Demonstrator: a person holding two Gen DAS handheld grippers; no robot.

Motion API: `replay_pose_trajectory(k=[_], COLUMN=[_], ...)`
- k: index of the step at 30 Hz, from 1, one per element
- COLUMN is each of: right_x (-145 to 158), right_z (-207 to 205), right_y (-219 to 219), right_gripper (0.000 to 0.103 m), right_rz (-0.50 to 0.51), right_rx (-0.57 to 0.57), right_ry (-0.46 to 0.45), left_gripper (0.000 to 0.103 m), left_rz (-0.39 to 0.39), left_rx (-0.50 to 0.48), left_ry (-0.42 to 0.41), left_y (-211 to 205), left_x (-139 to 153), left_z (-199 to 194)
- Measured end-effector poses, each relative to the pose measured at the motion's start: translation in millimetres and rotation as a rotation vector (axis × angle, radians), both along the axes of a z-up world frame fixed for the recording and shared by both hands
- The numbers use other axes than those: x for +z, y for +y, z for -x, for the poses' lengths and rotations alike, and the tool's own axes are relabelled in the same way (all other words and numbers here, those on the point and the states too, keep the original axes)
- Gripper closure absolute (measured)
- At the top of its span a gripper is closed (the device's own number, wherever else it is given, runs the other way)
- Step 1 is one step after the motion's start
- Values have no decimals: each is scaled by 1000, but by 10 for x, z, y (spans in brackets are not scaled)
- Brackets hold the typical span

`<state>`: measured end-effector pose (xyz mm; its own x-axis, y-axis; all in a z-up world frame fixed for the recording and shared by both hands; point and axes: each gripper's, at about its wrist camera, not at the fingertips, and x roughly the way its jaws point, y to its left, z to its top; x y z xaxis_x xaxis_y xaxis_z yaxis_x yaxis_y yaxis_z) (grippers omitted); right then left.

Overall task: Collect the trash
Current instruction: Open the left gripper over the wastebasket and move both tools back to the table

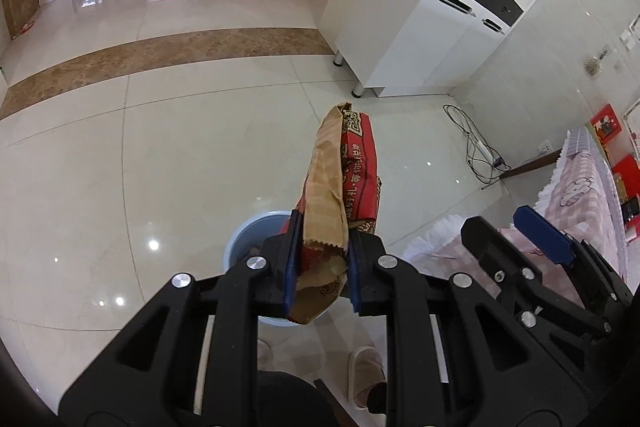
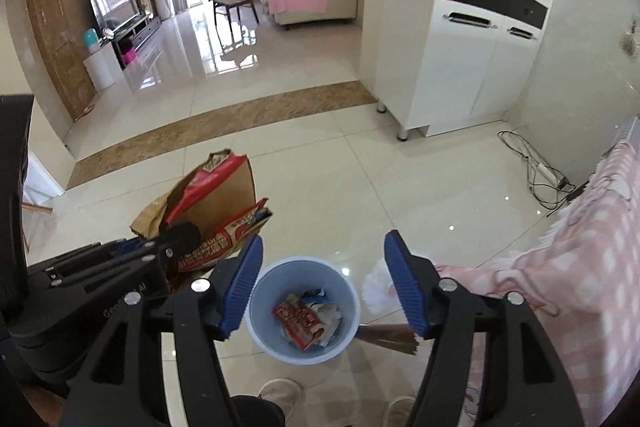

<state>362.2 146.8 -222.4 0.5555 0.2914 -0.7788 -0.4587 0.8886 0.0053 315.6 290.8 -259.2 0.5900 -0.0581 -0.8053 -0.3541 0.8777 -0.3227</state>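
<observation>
Above the tiled floor (image 2: pixel 360 187), a pale blue trash bin (image 2: pixel 303 309) sits by the person's slippers, already holding a red wrapper (image 2: pixel 298 319) and crumpled paper scraps. Left tool (image 1: pixel 320 267) is clamped on a brown-and-red paper snack bag (image 1: pixel 340 183) at its lower crimped end; the bag stands up out of the jaws, over the bin's near edge. Judgement: bag is light, thin, crushable, no stiffness; a pinch near a folded seam is the sensible hold, it won't slip much. Right tool (image 2: pixel 324 283) is spread wide with nothing between its pads, framing the bin. Both tools pitch steeply down, side by side.
</observation>
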Motion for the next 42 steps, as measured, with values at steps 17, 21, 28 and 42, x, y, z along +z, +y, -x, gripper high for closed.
replay_pose_trajectory(k=[17,21,28,42], right_x=[504,609,901,1245], right_z=[106,183,393,1175], right_y=[-438,-561,-1002,-2933], right_gripper=[36,36,35,31], right_rz=[-96,-104,-130,-120], right_rx=[-104,-113,-172,-500], right_ry=[-129,-143,-190,-263], left_gripper=[43,43,42,35], left_rz=[-22,-34,-65,-107], left_rx=[-24,-29,-81,-412], left_ry=[-73,-99,-182,-323], left_y=[-197,-275,-640,-2442], left_x=[411,565,970,1555], left_z=[88,167,281,488])
